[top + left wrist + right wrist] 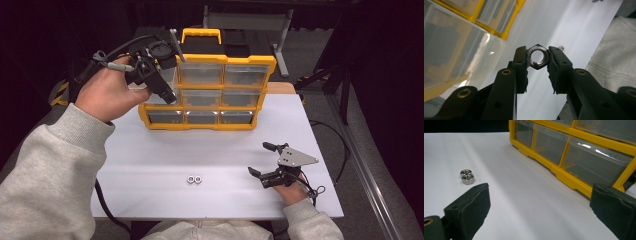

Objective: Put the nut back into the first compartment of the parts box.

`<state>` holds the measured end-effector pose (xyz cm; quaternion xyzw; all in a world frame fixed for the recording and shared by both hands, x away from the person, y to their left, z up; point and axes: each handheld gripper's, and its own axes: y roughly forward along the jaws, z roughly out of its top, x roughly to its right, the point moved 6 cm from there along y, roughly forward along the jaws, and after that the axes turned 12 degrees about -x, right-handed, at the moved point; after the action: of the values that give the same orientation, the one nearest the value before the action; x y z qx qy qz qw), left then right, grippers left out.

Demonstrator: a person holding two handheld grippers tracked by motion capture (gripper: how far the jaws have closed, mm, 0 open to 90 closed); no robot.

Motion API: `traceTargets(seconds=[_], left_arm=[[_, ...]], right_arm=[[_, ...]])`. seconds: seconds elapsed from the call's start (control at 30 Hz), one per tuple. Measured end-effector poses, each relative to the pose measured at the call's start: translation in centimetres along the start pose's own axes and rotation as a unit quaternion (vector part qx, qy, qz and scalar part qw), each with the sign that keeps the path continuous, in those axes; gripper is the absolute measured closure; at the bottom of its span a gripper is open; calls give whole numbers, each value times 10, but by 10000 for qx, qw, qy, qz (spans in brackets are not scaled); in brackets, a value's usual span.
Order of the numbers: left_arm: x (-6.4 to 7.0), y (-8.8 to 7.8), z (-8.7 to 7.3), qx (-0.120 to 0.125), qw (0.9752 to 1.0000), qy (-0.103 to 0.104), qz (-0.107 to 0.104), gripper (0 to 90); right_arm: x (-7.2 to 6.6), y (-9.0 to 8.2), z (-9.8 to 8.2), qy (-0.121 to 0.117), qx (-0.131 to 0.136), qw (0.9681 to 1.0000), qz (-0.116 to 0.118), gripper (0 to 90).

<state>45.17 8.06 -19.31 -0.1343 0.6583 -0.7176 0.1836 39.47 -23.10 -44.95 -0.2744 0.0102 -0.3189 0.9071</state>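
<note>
1. The left hand-held gripper (pixel 167 95) is up in the air in front of the yellow plastic organiser cabinet with clear drawers (pixel 210 92), at its left side, near the pulled-out top-left drawer (pixel 167 75).
2. Its jaws are clenched on a shiny steel hexagonal nut (pixel 538 56); in the left gripper view the nut sits squarely between the two black pads (pixel 556 62), its hole facing the camera.
3. The cabinet stands at the far end of the white table (pixel 150 155), handle on top.
4. Two more small steel hex nuts (pixel 194 179) lie on the table near its front edge, touching each other, well apart from the cabinet.
5. The right hand-held gripper (pixel 262 160) rests low on the table at the front right, its jaws released and spread wide with nothing between them.
6. From the right gripper view the pair of nuts lies off beyond one pad, the cabinet's bottom row of drawers beyond the other.
</note>
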Motion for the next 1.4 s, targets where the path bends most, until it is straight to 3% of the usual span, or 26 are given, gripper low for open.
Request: traceTargets(seconds=[0.17, 0.33, 0.37, 0.4, 0.43, 0.67, 0.87, 1.1, 1.27, 1.4], left_arm=[[-9, -10, 2, 81, 9998, -192, 37, 697], [-19, -17, 6, 127, 9985, -523, 46, 697], [-20, -18, 7, 141, 9980, -610, 34, 697], [-25, -17, 9, 167, 9962, -851, 12, 696], [-25, -17, 9, 167, 9962, -851, 12, 696], [-44, -13, 12, 53, 9908, -1349, 25, 696], [-52, -3, 14, -66, 9886, -1507, 25, 696], [-62, 6, 15, -15, 9858, -1679, -64, 695], [-73, 14, 16, -11, 9815, -1905, -171, 695], [-76, 24, 17, -95, 9798, -1985, -211, 694]], right_arm=[[0, 0, 0, 2, 0, 10000, 0, 37], [0, 0, 0, 4, -5, 10000, -4, 37], [0, 0, 0, 2, -8, 10000, -5, 37], [0, 0, 0, 5, -8, 10000, -4, 37], [0, 0, 0, 5, -8, 10000, -4, 37], [0, 0, -1, 7, -7, 10000, 10, 37], [0, 0, -1, 0, -12, 10000, 11, 37], [-1, 0, -1, -12, -22, 10000, 23, 37], [-1, 1, -1, -26, -44, 10000, 33, 37], [-1, 1, -1, -33, -55, 10000, 34, 37]])
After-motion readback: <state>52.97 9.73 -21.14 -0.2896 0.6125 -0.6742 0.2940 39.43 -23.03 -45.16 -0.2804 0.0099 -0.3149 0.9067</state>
